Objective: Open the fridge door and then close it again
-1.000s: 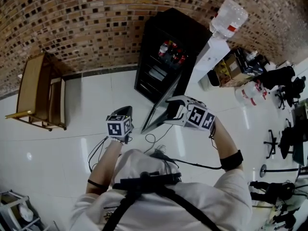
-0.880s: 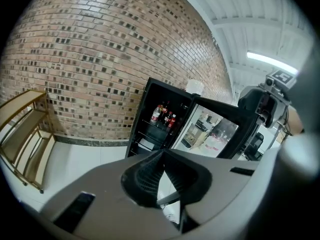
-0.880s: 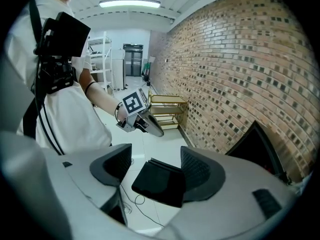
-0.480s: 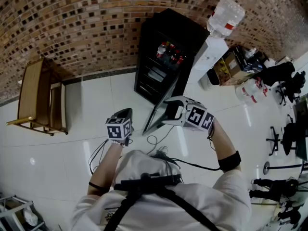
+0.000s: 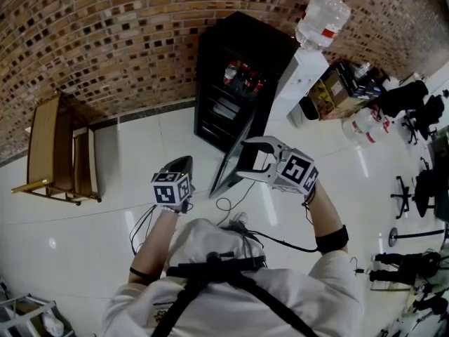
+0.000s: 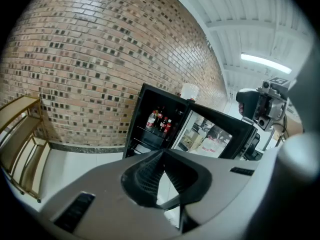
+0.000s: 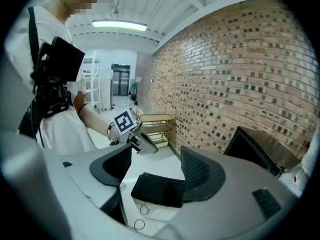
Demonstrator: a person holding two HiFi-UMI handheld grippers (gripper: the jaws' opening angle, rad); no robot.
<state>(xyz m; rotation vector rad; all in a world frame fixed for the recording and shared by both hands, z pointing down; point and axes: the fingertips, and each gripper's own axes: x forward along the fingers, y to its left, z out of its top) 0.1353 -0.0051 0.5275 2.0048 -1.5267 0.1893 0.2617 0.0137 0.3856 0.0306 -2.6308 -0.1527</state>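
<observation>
door, just changed: over the last second the fridge door (image 5: pixel 235 153) is keeping much the same angle, swung well out from the cabinet. my right gripper (image 5: pixel 242 159) is lifting and tipping at the door's free top corner.
meaning for the task: i'm judging that the opening half is done and the closing push is not yet started. the door is still standing far from the cabinet's front.
fridge, place: the black fridge (image 5: pixel 238 62) is standing on the white floor against the brick wall (image 5: pixel 105 34), ahead of me and a little to my right.
fridge, look: it is tall and dark. red-capped bottles (image 6: pixel 160 121) are showing on an upper shelf. the door's glass is reflecting the room (seen best from the left gripper view).
right tongs: the jaws are standing wide apart. the door's dark top edge (image 7: pixel 157 189) is showing in the gap between them, and neither pad seems to be pressing on it.
left tongs: my left gripper (image 5: pixel 186 160) is hovering to the left of the door, well apart from it, with its jaws together on nothing.
further out: a water dispenser (image 5: pixel 309 55) is standing just beside the fridge on the right, a wooden rack (image 5: pixel 56 146) is off to the left by the wall, and a loose cable (image 5: pixel 224 206) is lying on the floor near the door's foot.
</observation>
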